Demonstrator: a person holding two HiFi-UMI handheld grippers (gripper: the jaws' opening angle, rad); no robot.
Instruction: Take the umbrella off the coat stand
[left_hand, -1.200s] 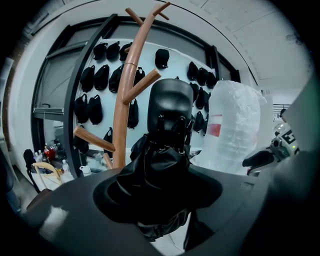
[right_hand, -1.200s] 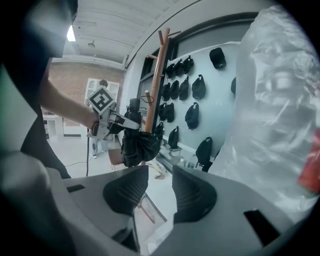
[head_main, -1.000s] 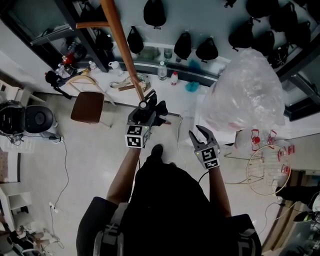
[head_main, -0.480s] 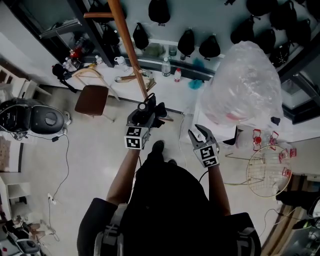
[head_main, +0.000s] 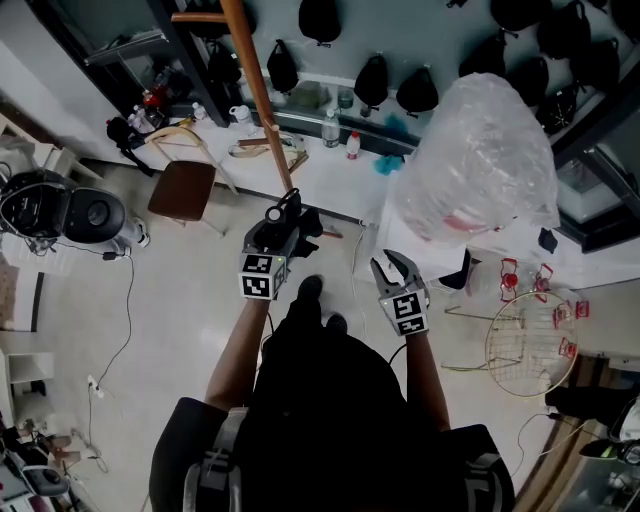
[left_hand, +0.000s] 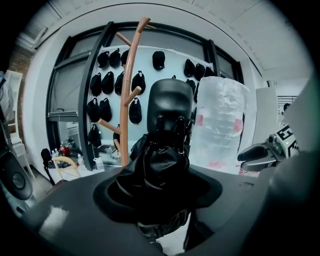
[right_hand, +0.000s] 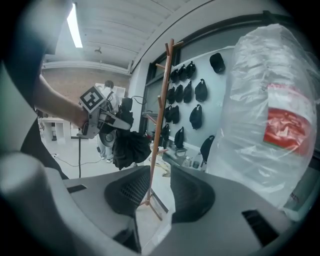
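Observation:
My left gripper (head_main: 287, 212) is shut on a folded black umbrella (head_main: 310, 222), held in the air off the wooden coat stand (head_main: 262, 100), just in front of its foot. In the left gripper view the umbrella (left_hand: 167, 150) fills the jaws, its rounded handle toward the stand (left_hand: 127, 100). My right gripper (head_main: 397, 265) hangs beside it to the right, its jaws closing with nothing between them. From the right gripper view the stand's pole (right_hand: 160, 125) shows through the gap, with the umbrella (right_hand: 129, 147) to its left.
A big clear plastic bag (head_main: 480, 160) bulks at the right. A brown chair (head_main: 180, 190) stands left of the stand, a wire rack (head_main: 530, 340) at the right. Black caps (head_main: 372, 80) hang on the wall above a low shelf with bottles (head_main: 330, 130).
The person has stepped back. The left gripper with the umbrella has drawn away from the stand's pole, and the right gripper came along beside it, its jaws a little narrower.

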